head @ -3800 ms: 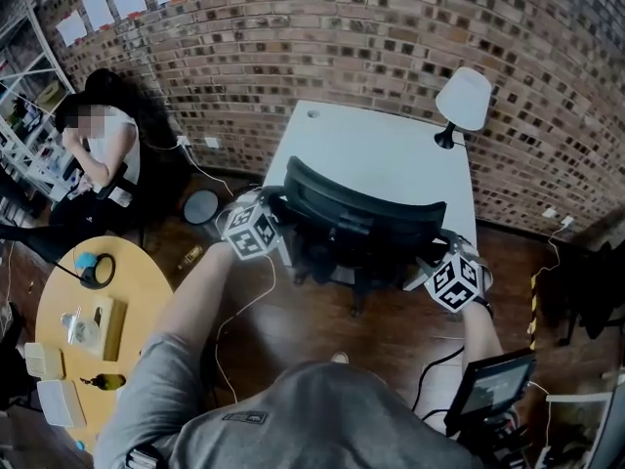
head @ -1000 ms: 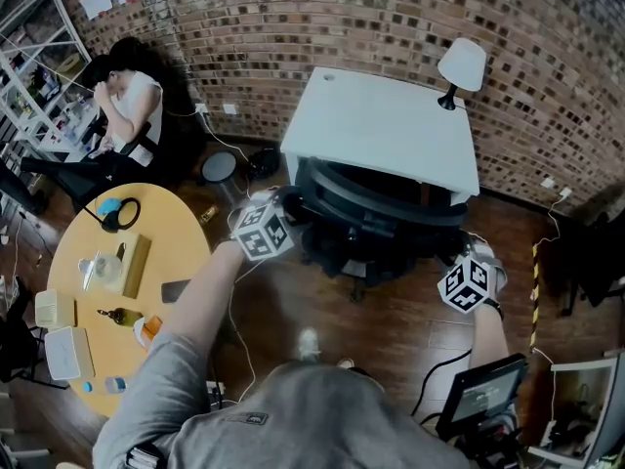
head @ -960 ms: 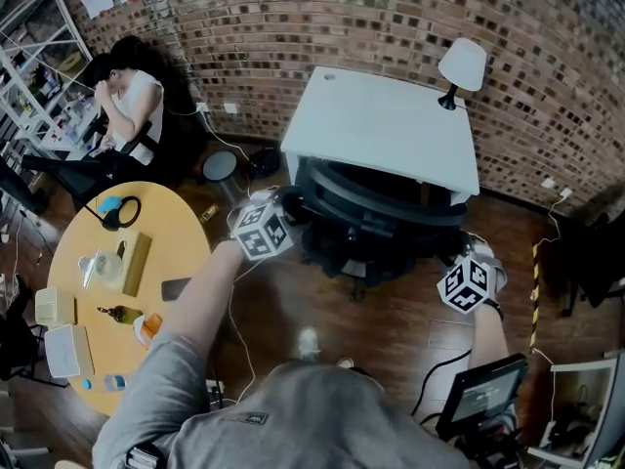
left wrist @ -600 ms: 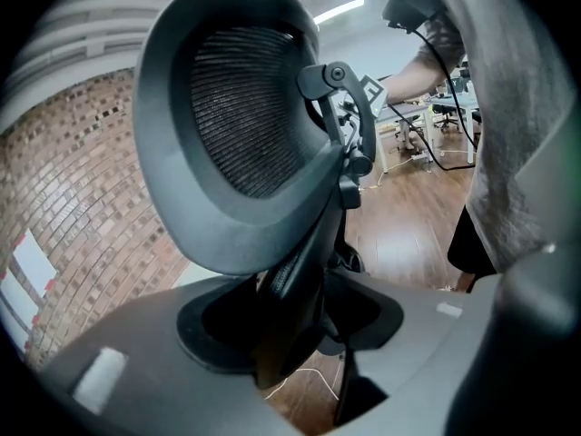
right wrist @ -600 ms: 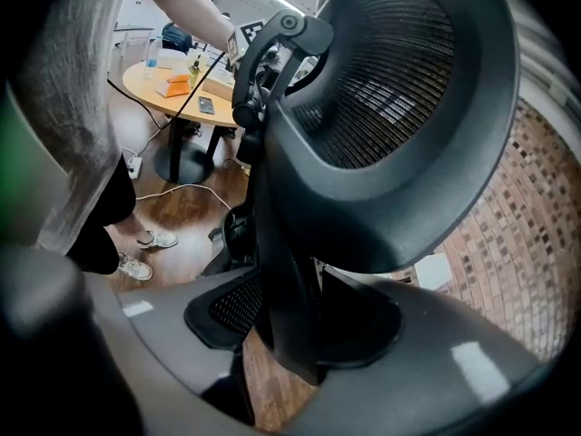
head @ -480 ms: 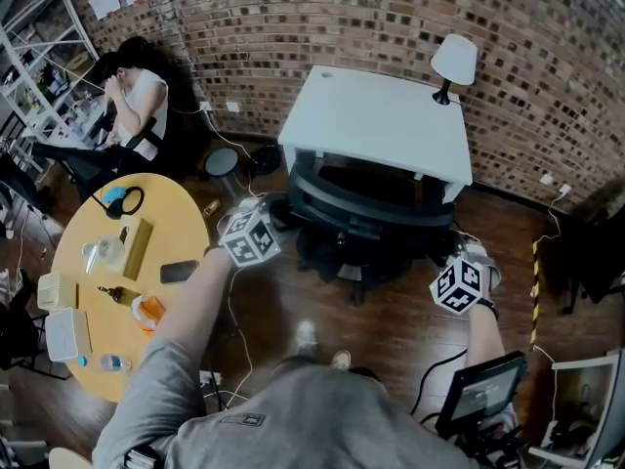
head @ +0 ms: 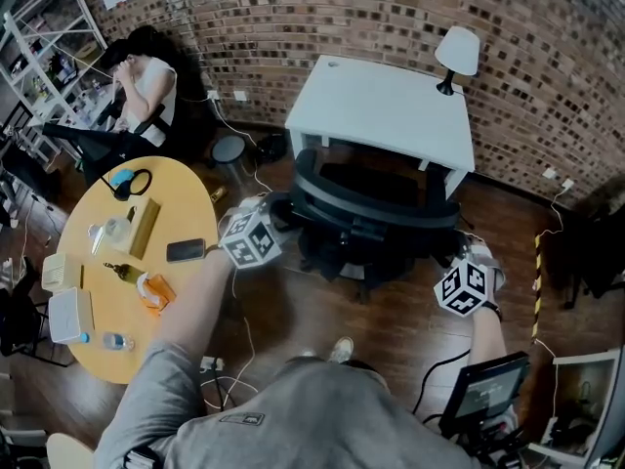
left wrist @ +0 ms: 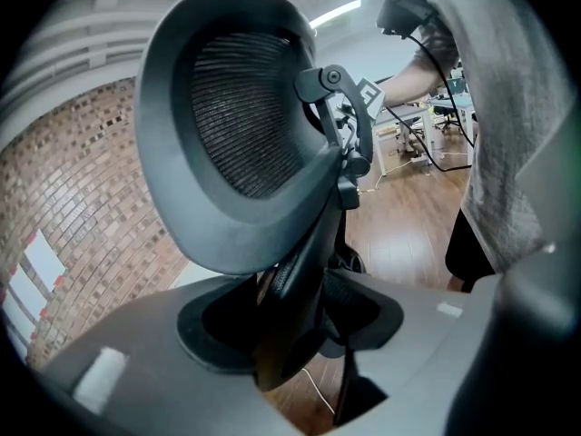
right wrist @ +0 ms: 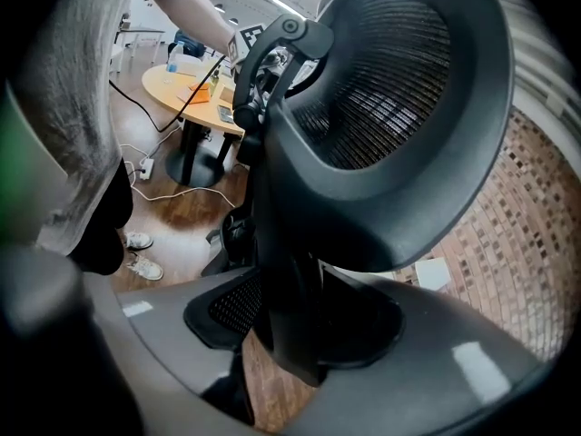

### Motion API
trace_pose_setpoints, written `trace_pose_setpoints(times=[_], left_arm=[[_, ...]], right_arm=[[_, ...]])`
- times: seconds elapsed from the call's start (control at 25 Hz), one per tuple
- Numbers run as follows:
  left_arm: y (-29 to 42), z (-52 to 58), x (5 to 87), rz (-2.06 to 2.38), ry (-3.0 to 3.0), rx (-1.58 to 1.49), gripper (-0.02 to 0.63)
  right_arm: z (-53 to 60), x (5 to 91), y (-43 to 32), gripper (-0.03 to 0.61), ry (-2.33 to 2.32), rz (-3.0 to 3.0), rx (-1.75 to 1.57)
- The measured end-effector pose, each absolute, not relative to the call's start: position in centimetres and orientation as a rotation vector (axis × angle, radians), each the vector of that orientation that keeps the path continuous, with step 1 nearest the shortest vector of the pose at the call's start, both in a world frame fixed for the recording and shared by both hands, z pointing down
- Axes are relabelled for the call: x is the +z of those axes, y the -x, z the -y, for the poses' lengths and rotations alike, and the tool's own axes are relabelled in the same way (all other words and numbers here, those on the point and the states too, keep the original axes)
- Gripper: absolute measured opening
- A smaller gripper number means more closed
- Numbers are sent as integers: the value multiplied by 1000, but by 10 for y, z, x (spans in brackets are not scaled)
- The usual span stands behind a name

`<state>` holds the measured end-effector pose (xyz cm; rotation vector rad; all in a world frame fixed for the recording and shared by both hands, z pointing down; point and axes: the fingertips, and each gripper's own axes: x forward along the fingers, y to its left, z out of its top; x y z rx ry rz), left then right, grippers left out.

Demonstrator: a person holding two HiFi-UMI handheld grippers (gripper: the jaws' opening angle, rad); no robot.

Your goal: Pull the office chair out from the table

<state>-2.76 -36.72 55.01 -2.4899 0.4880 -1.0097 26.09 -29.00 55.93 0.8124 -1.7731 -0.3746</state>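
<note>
The left tool is clenched on the left edge of the office chair backrest: in the left gripper view the dark frame of the back runs straight down between its two jaws, with the mesh panel rising above them. The right tool grasps the opposite, right edge of the same backrest, whose frame likewise fills the gap between its jaws, the mesh curving up to the right.

In the head view the left tool and right tool sit at either end of the curved back, the person's arms reaching forward to them. The office chair stands at the near side of the white surface, its back just clear of the near edge and its seat partly under the top. A white lamp stands on the far right corner of that top, close to the brick wall.

To the left, well apart from the chair, a round yellow surface carries a dark phone, an orange item, headphones and a white box. A seated person is at the far left beside the shelving. Cables trail over the wooden floor.
</note>
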Motion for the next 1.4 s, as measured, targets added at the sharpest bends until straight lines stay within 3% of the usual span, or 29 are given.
trace_pose_setpoints(times=[1.4], left_arm=[[43, 230, 542, -584, 2526, -1031, 229]], right_arm=[[161, 548, -245, 227, -825, 1837, -400]])
